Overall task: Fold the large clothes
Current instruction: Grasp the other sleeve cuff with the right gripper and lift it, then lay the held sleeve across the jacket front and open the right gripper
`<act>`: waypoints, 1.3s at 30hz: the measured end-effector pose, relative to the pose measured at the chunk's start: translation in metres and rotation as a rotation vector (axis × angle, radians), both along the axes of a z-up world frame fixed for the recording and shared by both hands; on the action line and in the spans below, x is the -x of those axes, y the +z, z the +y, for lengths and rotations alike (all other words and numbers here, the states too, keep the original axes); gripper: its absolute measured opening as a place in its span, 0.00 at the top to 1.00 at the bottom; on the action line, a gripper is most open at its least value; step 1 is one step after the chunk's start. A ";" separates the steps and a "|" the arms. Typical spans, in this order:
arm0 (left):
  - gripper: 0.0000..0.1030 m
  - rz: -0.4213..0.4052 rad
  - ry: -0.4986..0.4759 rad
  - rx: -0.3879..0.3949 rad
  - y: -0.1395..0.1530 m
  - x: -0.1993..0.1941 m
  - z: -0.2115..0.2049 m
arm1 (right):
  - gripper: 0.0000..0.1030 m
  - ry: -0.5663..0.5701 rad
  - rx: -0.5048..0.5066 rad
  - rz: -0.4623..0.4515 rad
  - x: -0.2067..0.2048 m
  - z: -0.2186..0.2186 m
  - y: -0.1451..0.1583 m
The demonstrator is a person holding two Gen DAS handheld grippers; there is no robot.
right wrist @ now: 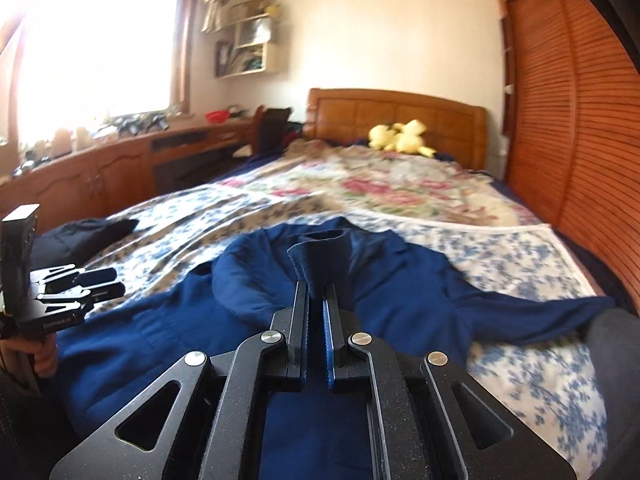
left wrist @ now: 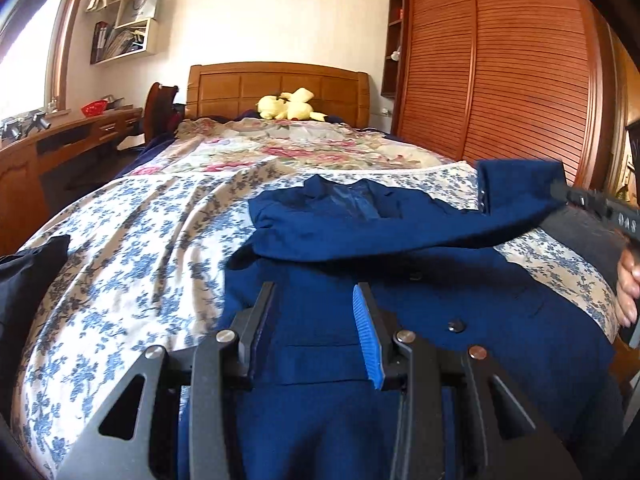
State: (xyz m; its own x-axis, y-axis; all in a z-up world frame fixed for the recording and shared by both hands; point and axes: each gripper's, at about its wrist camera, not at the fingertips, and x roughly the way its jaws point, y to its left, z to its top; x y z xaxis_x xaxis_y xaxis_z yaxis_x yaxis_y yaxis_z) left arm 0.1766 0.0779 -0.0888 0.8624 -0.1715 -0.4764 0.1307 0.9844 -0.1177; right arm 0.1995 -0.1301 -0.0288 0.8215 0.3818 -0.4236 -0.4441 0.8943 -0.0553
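A navy blue jacket lies front up on the flowered bedspread; it also shows in the right wrist view. My left gripper is open and empty just above the jacket's lower front. My right gripper is shut on the cuff of the jacket's sleeve and holds it raised over the chest. In the left wrist view that sleeve stretches across to the right gripper at the right edge. The left gripper shows at the left edge of the right wrist view.
A dark garment lies at the bed's left edge. A yellow plush toy sits by the wooden headboard. A slatted wooden wardrobe stands on the right, and a wooden desk on the left.
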 end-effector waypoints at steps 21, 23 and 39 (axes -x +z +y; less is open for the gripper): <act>0.64 0.024 -0.090 -0.023 -0.006 -0.010 -0.038 | 0.86 -0.059 0.133 0.340 0.034 -0.017 -0.101; 0.64 0.024 -0.094 -0.022 -0.007 -0.010 -0.039 | 0.76 -0.061 0.142 0.341 0.040 -0.016 -0.098; 0.64 0.053 -0.140 -0.026 -0.015 -0.012 -0.053 | 0.55 -0.162 0.199 0.337 -0.008 -0.056 -0.083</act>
State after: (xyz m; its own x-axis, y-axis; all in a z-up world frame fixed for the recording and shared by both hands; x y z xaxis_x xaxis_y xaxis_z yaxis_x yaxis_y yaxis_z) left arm 0.1888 0.0246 -0.1033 0.8045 -0.2754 -0.5263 0.2611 0.9598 -0.1031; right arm 0.2070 -0.1863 -0.1120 0.6670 0.1430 -0.7312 -0.3217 0.9405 -0.1094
